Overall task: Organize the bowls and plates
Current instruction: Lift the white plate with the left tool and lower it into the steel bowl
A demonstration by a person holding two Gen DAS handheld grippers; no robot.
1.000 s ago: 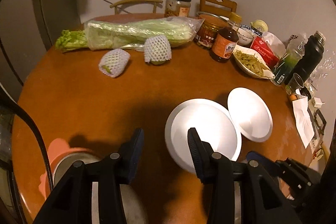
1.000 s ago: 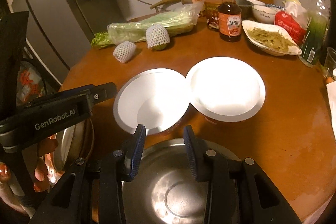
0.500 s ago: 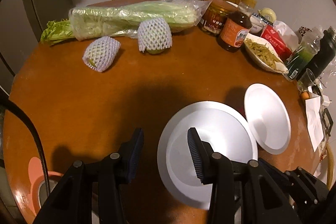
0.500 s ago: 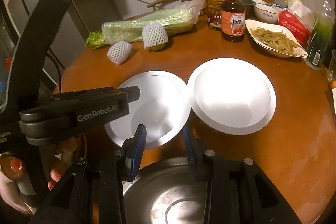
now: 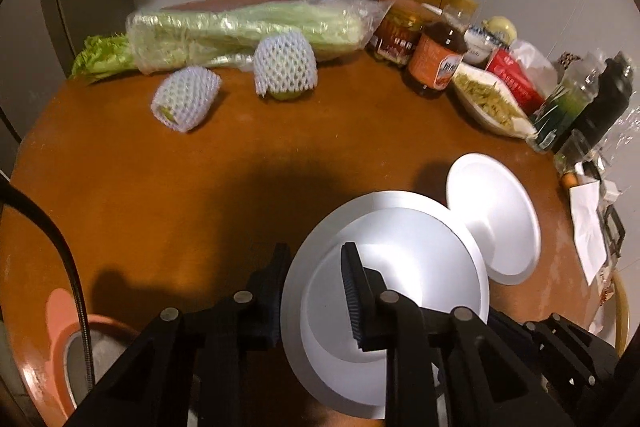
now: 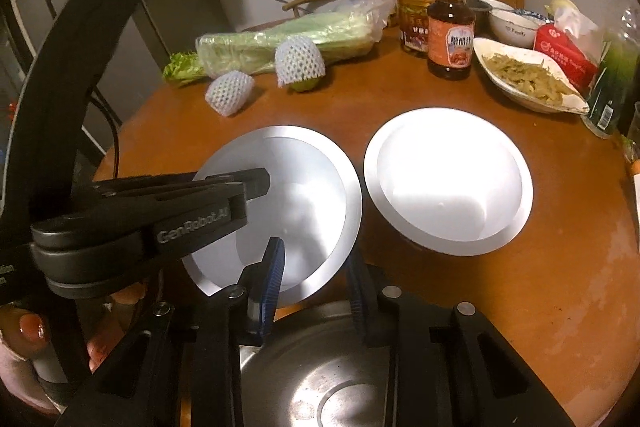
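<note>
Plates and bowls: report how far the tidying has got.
Done: nothing is stacked; the plate, white bowl and steel dish lie side by side. In hand: the left gripper is shut on the plate's rim. The right gripper sits over the steel dish's far rim; its jaws have just been closing, with nothing visibly pinched. Left: all the stacking.
</note>
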